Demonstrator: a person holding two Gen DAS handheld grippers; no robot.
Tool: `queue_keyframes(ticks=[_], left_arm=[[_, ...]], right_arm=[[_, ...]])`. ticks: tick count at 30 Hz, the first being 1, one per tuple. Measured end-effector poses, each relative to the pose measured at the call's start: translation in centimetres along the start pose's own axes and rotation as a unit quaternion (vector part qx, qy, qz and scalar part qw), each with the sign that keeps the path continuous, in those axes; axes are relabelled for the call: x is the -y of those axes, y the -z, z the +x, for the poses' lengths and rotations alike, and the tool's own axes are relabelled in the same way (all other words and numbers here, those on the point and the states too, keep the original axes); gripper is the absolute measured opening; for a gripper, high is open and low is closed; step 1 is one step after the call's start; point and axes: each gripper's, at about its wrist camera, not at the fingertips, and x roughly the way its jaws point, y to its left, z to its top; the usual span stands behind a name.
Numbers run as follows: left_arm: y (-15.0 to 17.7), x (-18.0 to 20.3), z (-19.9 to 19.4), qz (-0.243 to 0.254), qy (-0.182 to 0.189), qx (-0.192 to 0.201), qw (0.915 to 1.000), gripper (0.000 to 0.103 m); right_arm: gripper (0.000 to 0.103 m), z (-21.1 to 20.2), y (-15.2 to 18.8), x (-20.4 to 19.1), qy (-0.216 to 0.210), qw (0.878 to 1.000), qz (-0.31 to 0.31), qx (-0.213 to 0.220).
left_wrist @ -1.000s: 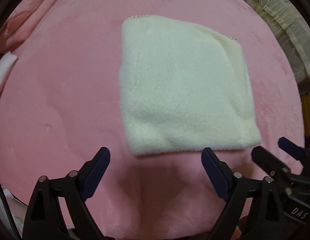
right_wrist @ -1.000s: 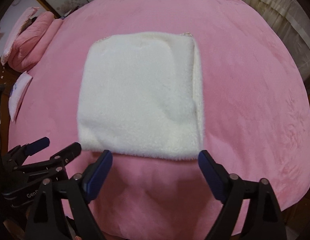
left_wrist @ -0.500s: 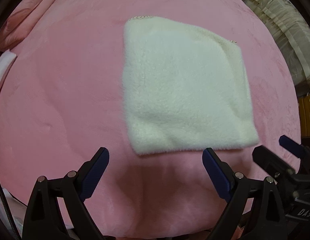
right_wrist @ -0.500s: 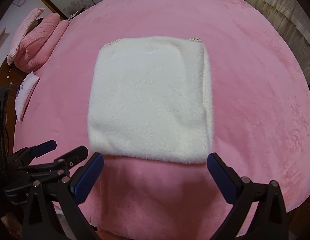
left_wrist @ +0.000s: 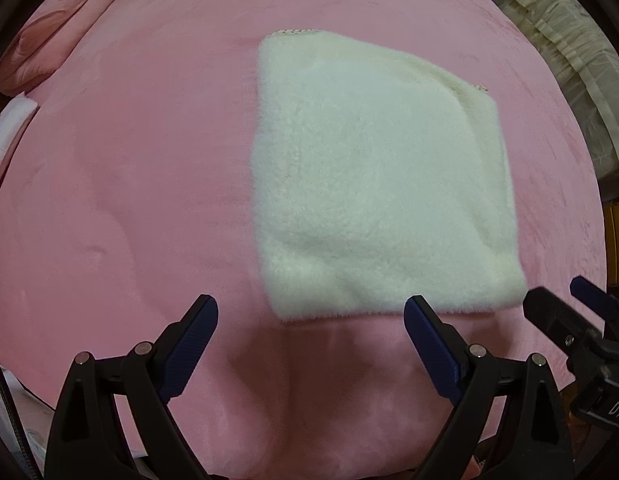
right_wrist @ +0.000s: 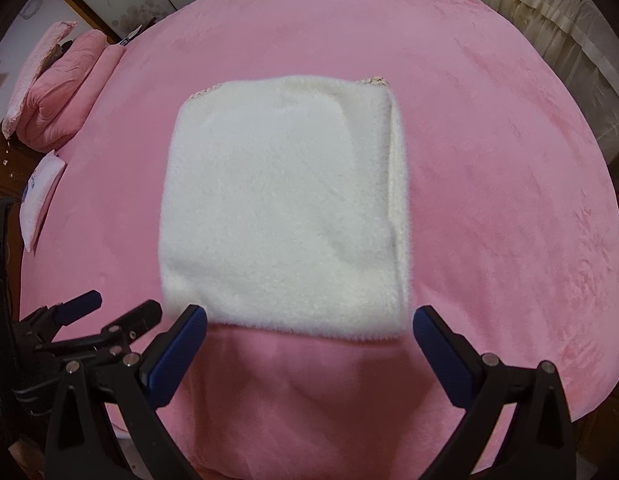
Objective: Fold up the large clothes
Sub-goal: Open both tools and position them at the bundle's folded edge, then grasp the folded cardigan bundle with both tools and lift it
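Note:
A white fleecy garment [left_wrist: 381, 184] lies folded into a flat square on the pink bed cover [left_wrist: 121, 160]; it also shows in the right wrist view [right_wrist: 281, 208]. My left gripper [left_wrist: 311, 316] is open and empty, just short of the garment's near edge, to the left. My right gripper [right_wrist: 309, 324] is open and empty, at the near edge. The right gripper shows at the left wrist view's right border [left_wrist: 561, 300]. The left gripper shows at the lower left of the right wrist view [right_wrist: 121, 312].
Pink pillows [right_wrist: 57, 92] and a white packet [right_wrist: 39, 196] lie at the bed's far left. Cream curtains [right_wrist: 557, 28] hang beyond the right side. The bed's near edge [right_wrist: 309, 456] drops off just under the grippers.
Both grippers have backed off and lifted slightly from the folded garment, so more of the bed shows. The garment has not moved. The jaws stay open.

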Motion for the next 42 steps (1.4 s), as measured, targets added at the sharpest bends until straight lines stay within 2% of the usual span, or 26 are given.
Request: queue_keyframes(ticks=[8,12,15,19,23,26,27,29,32,33,35,38,39,42], left_arm=[[-0.7,-0.9,2.5,-0.009,-0.006,-0.026,0.9996,0.093],[-1.2,-1.5,3.2,-0.01,0.018,-0.035,0.9992,0.093],[-1.8,-2.2,3.8,-0.012,0.041,-0.03,0.9986,0.093],[-2.6,-2.8,4.5,0.011,0.035,-0.008,0.9993,0.093],[-3.6,-3.6,6.1,0.028,0.04,-0.009,0.9988,0.093],[-4.5,-4.9,7.6,0.005,0.064,-0.02,0.9978,0.093],[-4.9,-5.4,8.0,-0.008,0.079,-0.022,0.9966,0.093],[-5.6,-6.8,9.3,-0.047,0.133,-0.033,0.9895,0.093],[-6.4,-8.4,11.2,-0.101,0.191,-0.062,0.9744,0.093],[-6.6,-8.9,11.8,-0.122,0.212,-0.071,0.9669,0.093],[-7.0,-9.5,12.8,-0.147,0.248,-0.071,0.9549,0.093],[-7.9,-9.5,13.7,-0.14,0.256,-0.06,0.9545,0.093],[-8.0,-9.4,13.8,-0.135,0.257,-0.057,0.9554,0.093],[-7.6,-9.2,14.0,-0.12,0.263,-0.044,0.9562,0.094]], right_arm=[[0.103,2.5,0.2,0.6,0.029,0.999,-0.005,-0.038],[0.103,3.4,-0.2,2.0,0.007,0.999,0.018,-0.048],[0.103,4.0,-0.7,3.9,-0.011,0.998,0.048,-0.038],[0.102,5.6,-1.3,7.2,-0.027,0.994,0.101,-0.031],[0.102,8.6,-2.0,10.5,-0.083,0.983,0.16,-0.028],[0.1,11.2,-2.7,12.1,-0.148,0.97,0.191,-0.033],[0.099,12.0,-3.0,12.4,-0.166,0.966,0.196,-0.032],[0.098,13.3,-3.7,12.7,-0.185,0.962,0.199,-0.028],[0.095,14.3,-4.9,12.6,-0.219,0.958,0.186,-0.011],[0.091,14.6,-5.4,12.6,-0.231,0.956,0.183,-0.007],[0.09,15.7,-6.6,12.6,-0.24,0.954,0.179,-0.015],[0.088,16.3,-8.4,12.9,-0.268,0.948,0.17,-0.019],[0.082,16.5,-9.0,13.1,-0.275,0.946,0.168,-0.02],[0.082,17.4,-9.5,13.1,-0.292,0.939,0.177,-0.037]])
